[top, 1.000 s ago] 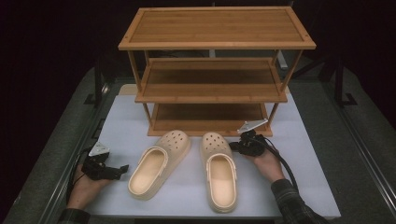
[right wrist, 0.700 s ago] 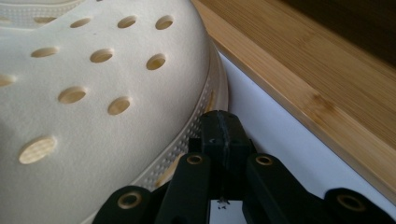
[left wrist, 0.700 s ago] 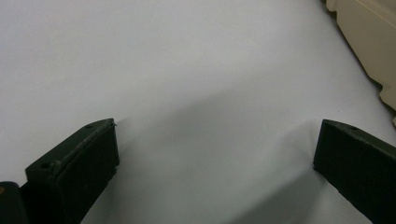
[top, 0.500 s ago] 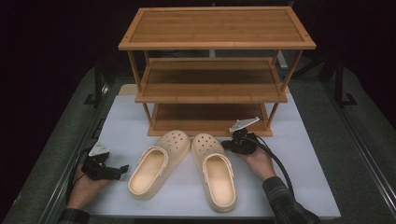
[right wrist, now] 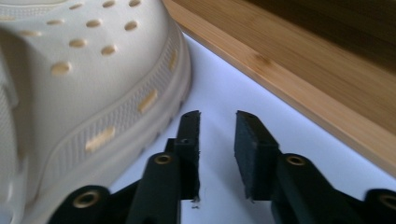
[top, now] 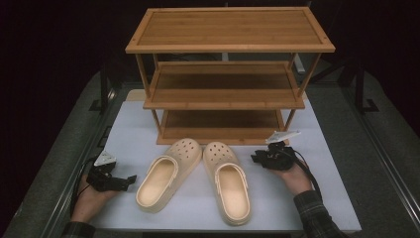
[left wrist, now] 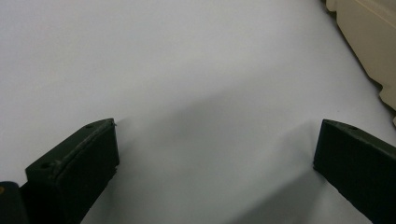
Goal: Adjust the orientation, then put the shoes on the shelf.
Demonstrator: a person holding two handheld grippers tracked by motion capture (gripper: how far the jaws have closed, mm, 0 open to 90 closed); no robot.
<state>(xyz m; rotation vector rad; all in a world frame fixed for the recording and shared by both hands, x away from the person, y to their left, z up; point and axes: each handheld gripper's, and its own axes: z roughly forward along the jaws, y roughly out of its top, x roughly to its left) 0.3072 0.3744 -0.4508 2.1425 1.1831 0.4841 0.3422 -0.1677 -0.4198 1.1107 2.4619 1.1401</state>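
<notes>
The right clog (top: 229, 182) lies near the surface's (top: 322, 198) front edge, touching the left clog (top: 168, 174), toes toward the bamboo rack (top: 228, 101). The right tongs (top: 257, 158), jaws just opening and slightly spread with nothing between, sit just beside its toe. The left tongs (top: 130, 179) rest wide apart, empty, near the front-left corner.

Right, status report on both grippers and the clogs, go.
Left gripper open, empty, resting on the mat. Right gripper jaws just been opening, nothing between them, beside the right clog. Left clog touching it at the toes. Shoe rack ahead, shelves free.
</notes>
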